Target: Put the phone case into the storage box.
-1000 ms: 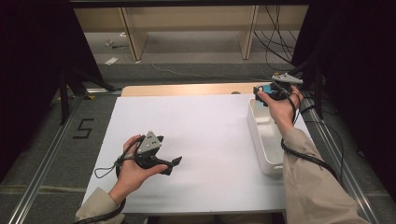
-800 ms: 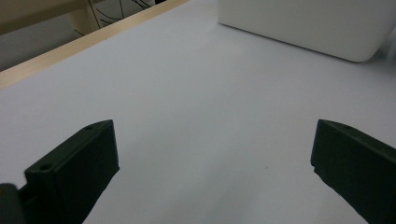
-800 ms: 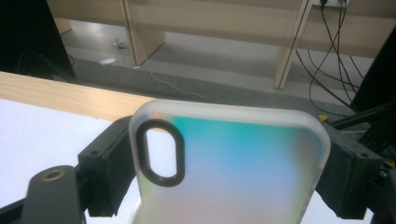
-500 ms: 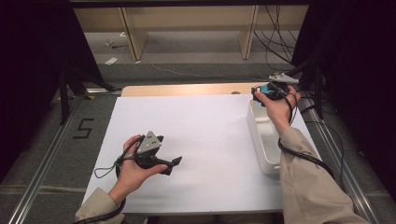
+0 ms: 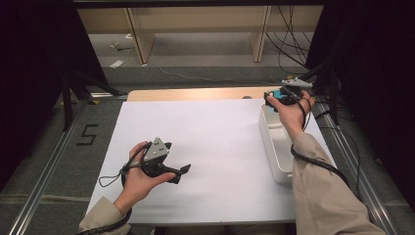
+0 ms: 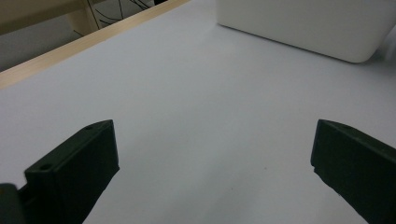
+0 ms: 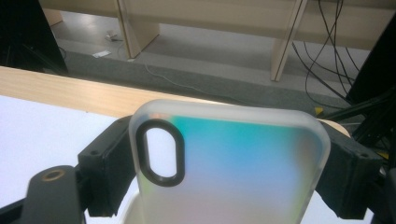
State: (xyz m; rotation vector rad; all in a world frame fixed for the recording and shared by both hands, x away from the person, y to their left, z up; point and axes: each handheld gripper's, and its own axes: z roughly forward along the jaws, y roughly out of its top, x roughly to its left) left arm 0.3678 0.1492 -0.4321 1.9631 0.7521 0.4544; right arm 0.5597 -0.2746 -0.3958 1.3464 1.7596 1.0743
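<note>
high view: a phone case (image 5: 277, 94) is held at upper right, above a white bin (image 5: 276, 147), clamped by the right gripper (image 5: 280, 97). left gripper (image 5: 182, 171), lower left, is spread empty.

right gripper view: the case (image 7: 233, 158) is gripped across its sides; judged light, flexible, slippery.

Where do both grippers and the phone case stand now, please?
Right gripper shut on phone case, above white bin. Left gripper open, empty, low over white table. Nothing in the way.

The phone case (image 7: 233, 163) is showing a frosted teal-to-pink fade with a black camera ring; the bin (image 5: 274, 147) is showing white at three o'clock on the white bench (image 5: 215, 142).
</note>
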